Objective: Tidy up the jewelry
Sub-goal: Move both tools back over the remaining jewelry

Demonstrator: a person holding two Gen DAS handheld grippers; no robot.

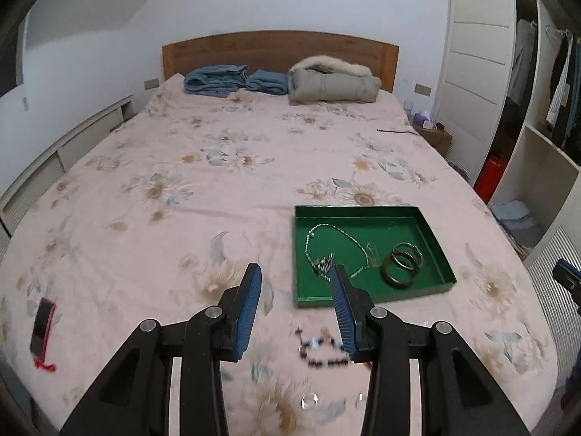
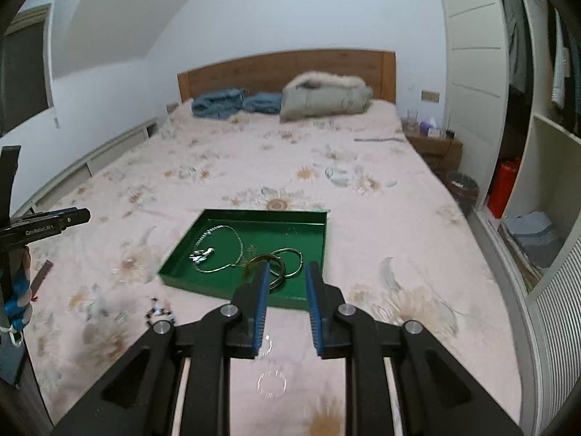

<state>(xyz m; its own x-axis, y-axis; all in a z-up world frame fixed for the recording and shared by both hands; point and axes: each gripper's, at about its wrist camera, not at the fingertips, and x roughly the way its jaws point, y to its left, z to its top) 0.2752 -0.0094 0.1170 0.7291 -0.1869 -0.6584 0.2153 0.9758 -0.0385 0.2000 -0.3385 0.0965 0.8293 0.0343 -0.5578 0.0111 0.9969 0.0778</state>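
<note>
The green tray (image 1: 374,292) lies on the bed (image 1: 181,167) toward its foot and right side, and already holds a chain necklace (image 1: 336,247) and three bangles (image 1: 401,263), so part of the sorting looks done. Left on the sheet, just in front of the tray's near edge, are a dark bead bracelet (image 1: 321,350) and two clear, glassy rings (image 2: 271,383), one further forward than the other; they are blurred, so I cannot say more of them. A red phone (image 1: 41,330) lies near the bed's left edge, well apart from the jewelry

The left gripper (image 1: 296,272) hangs over the foot of the bed, fingers wide apart and gripping nothing, with the bead bracelet below and between them. The right gripper (image 2: 288,270) points at the tray's near edge, also released and empty, one clear ring below its fingers. By my judgement the bracelet is the next piece for the tray, then the clear rings
</note>
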